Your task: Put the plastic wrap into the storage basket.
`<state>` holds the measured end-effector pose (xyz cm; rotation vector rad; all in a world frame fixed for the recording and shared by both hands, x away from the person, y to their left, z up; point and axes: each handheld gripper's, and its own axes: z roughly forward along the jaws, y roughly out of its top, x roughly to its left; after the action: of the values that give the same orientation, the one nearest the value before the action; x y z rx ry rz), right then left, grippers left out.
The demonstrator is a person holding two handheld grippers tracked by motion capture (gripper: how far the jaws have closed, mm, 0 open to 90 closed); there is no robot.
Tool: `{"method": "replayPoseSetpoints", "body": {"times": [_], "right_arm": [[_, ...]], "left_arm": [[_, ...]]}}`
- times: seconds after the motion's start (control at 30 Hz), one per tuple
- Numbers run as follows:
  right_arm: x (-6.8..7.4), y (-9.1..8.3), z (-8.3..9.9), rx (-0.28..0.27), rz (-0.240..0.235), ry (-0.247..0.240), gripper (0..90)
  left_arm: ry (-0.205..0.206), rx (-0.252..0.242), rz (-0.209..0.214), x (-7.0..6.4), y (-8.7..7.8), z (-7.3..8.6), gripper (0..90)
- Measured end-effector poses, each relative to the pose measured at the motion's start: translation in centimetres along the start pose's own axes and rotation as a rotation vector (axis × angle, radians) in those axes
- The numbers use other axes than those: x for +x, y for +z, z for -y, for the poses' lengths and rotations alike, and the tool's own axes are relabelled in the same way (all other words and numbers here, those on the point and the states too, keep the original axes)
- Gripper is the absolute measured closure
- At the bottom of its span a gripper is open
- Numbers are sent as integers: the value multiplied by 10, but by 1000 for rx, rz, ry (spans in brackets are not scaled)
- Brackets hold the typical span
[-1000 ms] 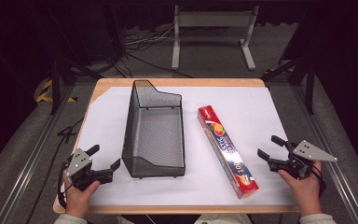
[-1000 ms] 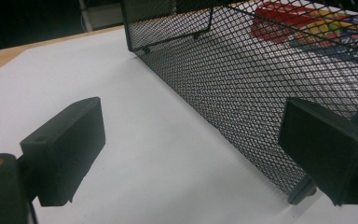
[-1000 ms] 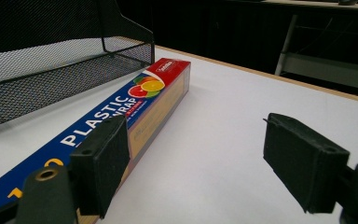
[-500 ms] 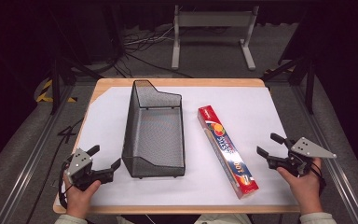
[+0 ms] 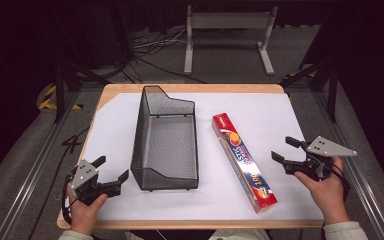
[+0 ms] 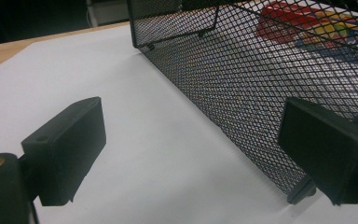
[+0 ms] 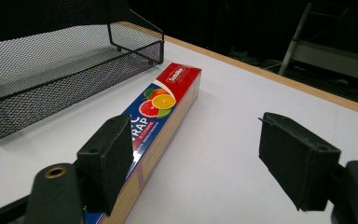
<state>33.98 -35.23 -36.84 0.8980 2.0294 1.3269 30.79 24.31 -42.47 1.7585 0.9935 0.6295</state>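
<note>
The left claw [image 5: 111,170] rests low near the desk's [image 5: 280,107] near-left corner, held in a hand [image 5: 86,210] coming up from the bottom edge, its jaws spread wide and empty, aimed toward the near end of the black mesh basket [image 5: 166,145]. The right claw [image 5: 284,150] hovers at the right side in the other hand [image 5: 325,187], jaws also spread and empty, pointing left at the long box of plastic wrap [image 5: 242,159]. That box lies flat and slanted between the basket and the right claw, touching neither. Bare white desk lies open right of the box and left of the basket; the box's near end sits close to the front edge.
</note>
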Motion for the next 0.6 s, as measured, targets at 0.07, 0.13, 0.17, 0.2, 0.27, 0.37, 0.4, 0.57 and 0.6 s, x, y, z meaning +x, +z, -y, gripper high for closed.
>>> {"method": "replayPoseSetpoints", "body": {"times": [0.07, 0.13, 0.17, 0.2, 0.27, 0.37, 0.4, 0.57, 0.6], "right_arm": [[-1, 1, -3, 10, -9, 15, 266], [-1, 1, -5, 12, -9, 19, 271], [-1, 2, -7, 19, -6, 15, 270], [0, 3, -9, 24, -6, 13, 269], [0, 5, -13, 33, -9, 16, 263], [1, 9, -21, 61, -17, 23, 259], [1, 11, -23, 72, -26, 29, 280], [9, 21, -35, 133, -78, 47, 289], [10, 23, -37, 138, -82, 50, 289]], "left_arm": [[-1, -4, 1, 0, 0, 0, 86], [-3, -3, 2, 0, 0, 0, 86], [-3, -2, 3, 0, 0, 0, 86], [-2, -2, 3, 0, 0, 0, 85], [2, -1, 2, 0, 0, 0, 86], [5, -5, -3, 0, 0, 0, 86], [3, -7, -4, 0, -1, 0, 86], [7, -5, -1, -1, 0, 0, 86], [8, -5, 0, -1, 0, 0, 86]]}}
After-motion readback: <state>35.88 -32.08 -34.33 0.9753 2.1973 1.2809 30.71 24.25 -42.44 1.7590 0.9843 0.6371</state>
